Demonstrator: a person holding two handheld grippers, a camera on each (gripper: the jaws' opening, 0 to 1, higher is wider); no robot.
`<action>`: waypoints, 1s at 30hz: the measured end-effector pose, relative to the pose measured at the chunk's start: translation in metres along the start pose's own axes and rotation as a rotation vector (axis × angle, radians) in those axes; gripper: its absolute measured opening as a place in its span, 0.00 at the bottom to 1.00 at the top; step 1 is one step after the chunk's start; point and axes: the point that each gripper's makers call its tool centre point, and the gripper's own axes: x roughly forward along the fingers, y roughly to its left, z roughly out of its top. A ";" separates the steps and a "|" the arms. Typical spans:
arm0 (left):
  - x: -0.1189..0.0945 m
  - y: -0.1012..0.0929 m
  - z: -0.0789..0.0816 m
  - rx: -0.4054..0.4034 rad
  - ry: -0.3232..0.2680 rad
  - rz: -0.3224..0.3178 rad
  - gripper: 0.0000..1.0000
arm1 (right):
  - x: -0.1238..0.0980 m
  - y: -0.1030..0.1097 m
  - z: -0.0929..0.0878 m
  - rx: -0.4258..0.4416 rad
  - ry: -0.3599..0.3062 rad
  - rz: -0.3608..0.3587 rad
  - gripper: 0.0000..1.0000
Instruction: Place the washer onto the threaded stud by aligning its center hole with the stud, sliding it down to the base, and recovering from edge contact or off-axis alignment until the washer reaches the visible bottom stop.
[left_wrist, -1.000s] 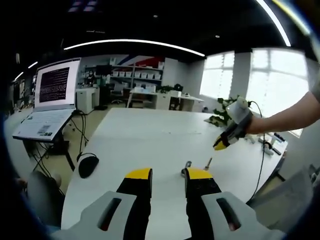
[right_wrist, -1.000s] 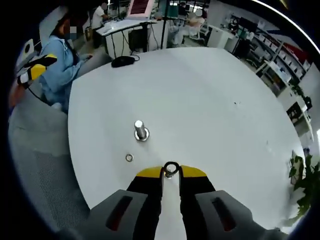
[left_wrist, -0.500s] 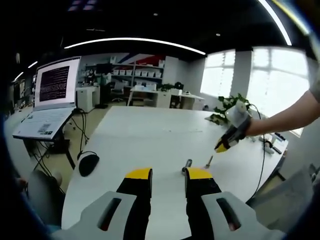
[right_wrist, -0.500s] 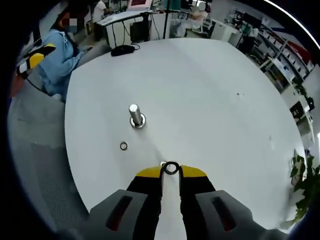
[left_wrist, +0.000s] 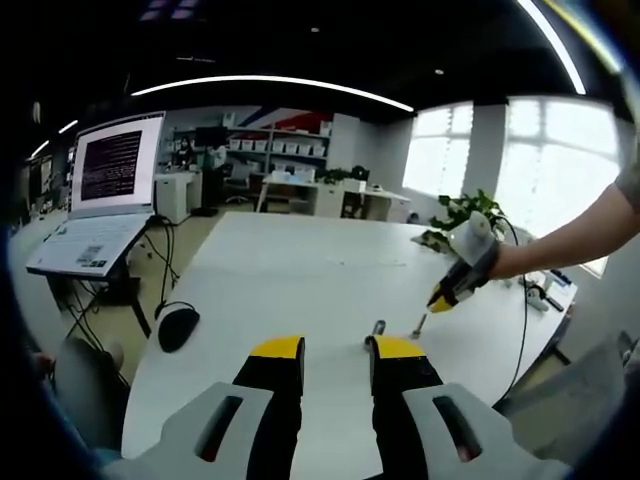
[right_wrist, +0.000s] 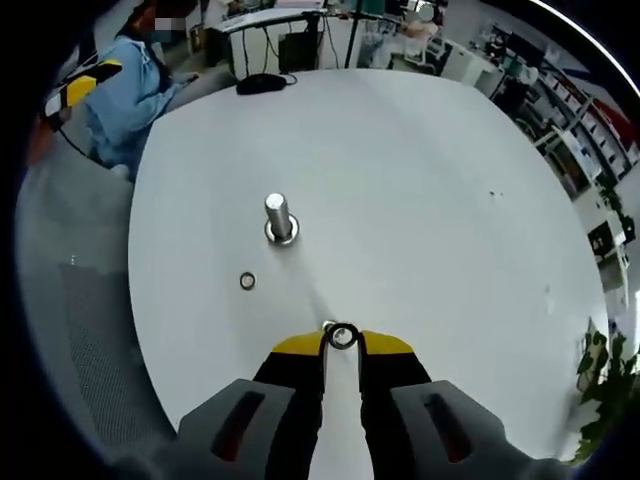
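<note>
In the right gripper view my right gripper (right_wrist: 342, 340) is shut on a small dark washer (right_wrist: 342, 335), pinched at the jaw tips and held above the white table (right_wrist: 420, 200). Ahead and to the left, the threaded stud (right_wrist: 279, 214) stands upright on its round base. A second washer (right_wrist: 247, 281) lies flat on the table near that base. In the left gripper view my left gripper (left_wrist: 338, 350) is open with nothing between its jaws. Just beyond its right tip is the stud (left_wrist: 379, 327), and the right gripper (left_wrist: 443, 295) hovers to the stud's right.
A laptop (left_wrist: 100, 200) on a stand and a black mouse (left_wrist: 177, 328) sit at the left of the left gripper view. A potted plant (left_wrist: 455, 212) stands past the table's far edge. A person in blue (right_wrist: 130, 90) sits beyond the table, beside the left gripper (right_wrist: 85, 85).
The stud now sits a little farther from the right gripper's tips, so that gripper has drawn back slightly with the washer still pinched. The left gripper has held still.
</note>
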 end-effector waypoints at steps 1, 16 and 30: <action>0.000 0.000 0.000 0.000 0.000 0.000 0.24 | 0.000 0.000 0.000 -0.005 0.002 0.000 0.14; 0.000 -0.001 -0.002 0.003 0.009 -0.006 0.24 | 0.011 -0.001 -0.005 -0.013 0.042 0.008 0.14; 0.000 -0.002 -0.002 0.004 0.010 -0.006 0.24 | 0.020 0.002 -0.007 0.000 0.055 0.017 0.14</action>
